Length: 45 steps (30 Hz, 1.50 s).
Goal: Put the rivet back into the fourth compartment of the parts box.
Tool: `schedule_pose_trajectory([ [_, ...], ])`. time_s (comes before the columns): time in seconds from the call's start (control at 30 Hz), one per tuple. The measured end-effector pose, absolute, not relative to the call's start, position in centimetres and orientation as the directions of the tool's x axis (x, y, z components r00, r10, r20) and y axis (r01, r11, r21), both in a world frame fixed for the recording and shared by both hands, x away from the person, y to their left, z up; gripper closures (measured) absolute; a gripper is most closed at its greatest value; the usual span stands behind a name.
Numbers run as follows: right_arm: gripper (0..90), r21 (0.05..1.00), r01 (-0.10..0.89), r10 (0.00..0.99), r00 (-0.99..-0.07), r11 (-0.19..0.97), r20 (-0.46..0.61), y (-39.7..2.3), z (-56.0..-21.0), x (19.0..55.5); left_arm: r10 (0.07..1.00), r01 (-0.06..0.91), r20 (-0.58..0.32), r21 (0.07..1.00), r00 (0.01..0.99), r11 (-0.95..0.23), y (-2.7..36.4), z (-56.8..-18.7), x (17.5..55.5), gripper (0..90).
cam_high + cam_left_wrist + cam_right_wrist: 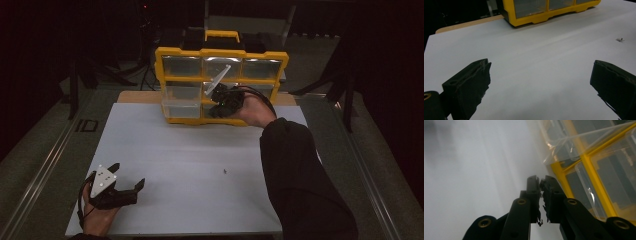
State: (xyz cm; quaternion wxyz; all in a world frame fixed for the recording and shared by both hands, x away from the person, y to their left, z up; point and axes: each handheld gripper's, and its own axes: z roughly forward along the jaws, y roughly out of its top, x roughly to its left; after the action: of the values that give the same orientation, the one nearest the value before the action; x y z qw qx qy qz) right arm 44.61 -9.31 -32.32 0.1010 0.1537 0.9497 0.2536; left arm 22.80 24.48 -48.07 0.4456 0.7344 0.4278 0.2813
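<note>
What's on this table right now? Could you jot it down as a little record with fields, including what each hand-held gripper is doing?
Surface: white table top
Main object: yellow plastic organiser cabinet with clear drawers, standing at the far edge, carry handle on top
Drawers: lower-left clear drawer pulled partly out
Right hand-held gripper: jaws shut, nothing visible between them, up against the cabinet front
Left hand-held gripper: jaws wide open, empty, resting low at the near left corner
Small item: tiny metal screw-like piece lying loose on the table
</note>
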Motion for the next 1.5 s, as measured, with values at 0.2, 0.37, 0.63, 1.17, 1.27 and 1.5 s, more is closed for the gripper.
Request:
schedule_pose_trajectory([
  [0.2, 82.8, 0.542, 0.252, 0.366, -0.924, 0.801, -0.112, -9.1, -31.6, 45.2, 0.879, 0.377, 0.033, 0.895, 0.476, -0.238, 24.5, -48.1, 22.8, 3.3],
  [0.37, 82.8, 0.565, 0.249, 0.378, -0.918, 0.787, -0.122, -9.2, -31.2, 45.4, 0.878, 0.377, 0.033, 0.895, 0.477, -0.238, 24.5, -48.1, 22.8, 3.3],
  [0.63, 82.8, 0.629, 0.240, 0.408, -0.903, 0.740, -0.135, -9.3, -30.3, 45.4, 0.878, 0.377, 0.034, 0.894, 0.478, -0.240, 24.4, -48.1, 22.8, 3.2],
  [1.17, 82.7, 0.749, 0.224, 0.474, -0.870, 0.624, -0.134, -7.0, -30.1, 45.5, 0.878, 0.377, 0.034, 0.895, 0.478, -0.240, 24.5, -48.1, 22.8, 3.3],
  [1.27, 82.5, 0.764, 0.229, 0.509, -0.848, 0.604, -0.148, -6.0, -30.4, 45.6, 0.877, 0.377, 0.034, 0.895, 0.479, -0.241, 24.5, -48.1, 22.8, 3.2],
  [1.5, 82.2, 0.769, 0.249, 0.534, -0.834, 0.589, -0.139, -4.6, -31.0, 46.1, 0.877, 0.376, 0.034, 0.895, 0.479, -0.241, 24.5, -48.0, 22.8, 3.3],
])
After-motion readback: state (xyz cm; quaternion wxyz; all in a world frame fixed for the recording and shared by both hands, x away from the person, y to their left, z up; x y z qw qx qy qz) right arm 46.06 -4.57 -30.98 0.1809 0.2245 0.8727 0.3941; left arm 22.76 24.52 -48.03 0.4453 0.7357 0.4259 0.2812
